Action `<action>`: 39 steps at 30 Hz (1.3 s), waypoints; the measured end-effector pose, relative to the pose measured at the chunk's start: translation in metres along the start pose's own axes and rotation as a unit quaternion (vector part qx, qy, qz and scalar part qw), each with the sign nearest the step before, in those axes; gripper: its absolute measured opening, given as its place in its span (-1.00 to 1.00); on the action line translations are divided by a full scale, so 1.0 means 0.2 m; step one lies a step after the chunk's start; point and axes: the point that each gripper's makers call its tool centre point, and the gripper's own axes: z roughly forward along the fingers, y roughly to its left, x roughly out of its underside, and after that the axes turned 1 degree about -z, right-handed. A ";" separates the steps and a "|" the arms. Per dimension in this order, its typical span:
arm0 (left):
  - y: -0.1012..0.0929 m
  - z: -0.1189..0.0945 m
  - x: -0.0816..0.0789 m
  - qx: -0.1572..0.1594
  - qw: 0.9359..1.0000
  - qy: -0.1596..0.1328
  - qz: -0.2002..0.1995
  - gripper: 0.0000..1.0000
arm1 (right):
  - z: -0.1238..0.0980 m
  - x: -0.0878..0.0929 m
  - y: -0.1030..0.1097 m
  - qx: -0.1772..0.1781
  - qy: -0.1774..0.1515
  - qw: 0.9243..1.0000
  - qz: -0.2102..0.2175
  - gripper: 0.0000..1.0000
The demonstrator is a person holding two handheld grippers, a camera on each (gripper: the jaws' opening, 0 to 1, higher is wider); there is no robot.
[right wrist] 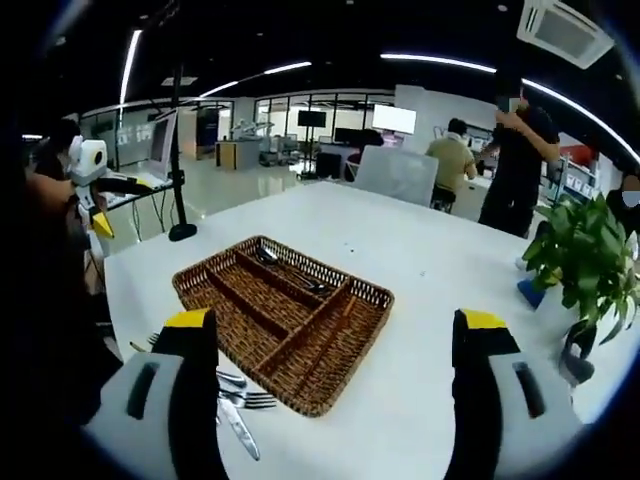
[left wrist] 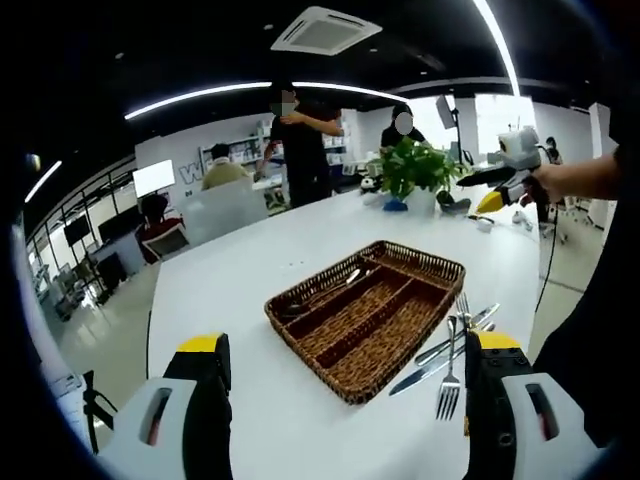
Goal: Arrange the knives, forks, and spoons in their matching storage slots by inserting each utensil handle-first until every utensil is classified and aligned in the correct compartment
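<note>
Overhead, both grippers are held above a white table [left wrist: 300, 250], each with its jaws spread apart and nothing between them. The left gripper [left wrist: 345, 375] is seen from its own view, and again at the left edge of the right gripper view. The right gripper [right wrist: 335, 350] is likewise raised in a hand at the far right of the left gripper view. A wicker tray [left wrist: 368, 312] is set mid-table, with utensils already laid in one long slot. Forks and knives [left wrist: 452, 352] are left loose just beside the tray. A plant [left wrist: 415, 168] is placed at the table's far end.
</note>
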 end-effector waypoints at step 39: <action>-0.20 0.06 0.24 0.032 0.998 0.052 -0.002 0.99 | 0.06 0.05 0.42 -0.159 0.009 0.981 -0.106 0.82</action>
